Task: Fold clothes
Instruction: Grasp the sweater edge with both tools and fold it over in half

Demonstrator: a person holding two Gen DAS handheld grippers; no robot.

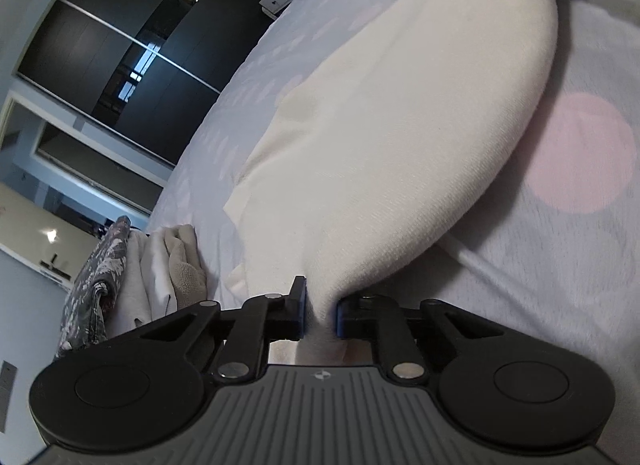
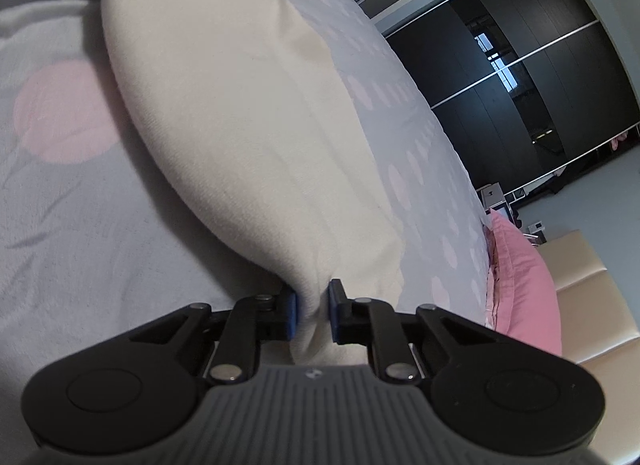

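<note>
Here cream garment (image 1: 400, 137) stretched lengthwise between left gripper (image 1: 321, 315), right gripper (image 2: 312, 315); jaws clamping ends.

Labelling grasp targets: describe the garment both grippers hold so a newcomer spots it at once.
Start at the bed with the pale bedspread printed with pink dots. The cream garment lies stretched across its middle, pinched at opposite ends by the left gripper and right gripper. Unlike the folded pile of clothes at the edge, it's plain and spread out.

Bedspread (image 1: 520, 285): pale grey, pink dots. Pink pillow (image 2: 524, 285) at the bed's far corner. Dark sliding wardrobe (image 1: 120, 49) beyond the bed's edge. Cream headboard (image 2: 592, 297) behind the pillow.
</note>
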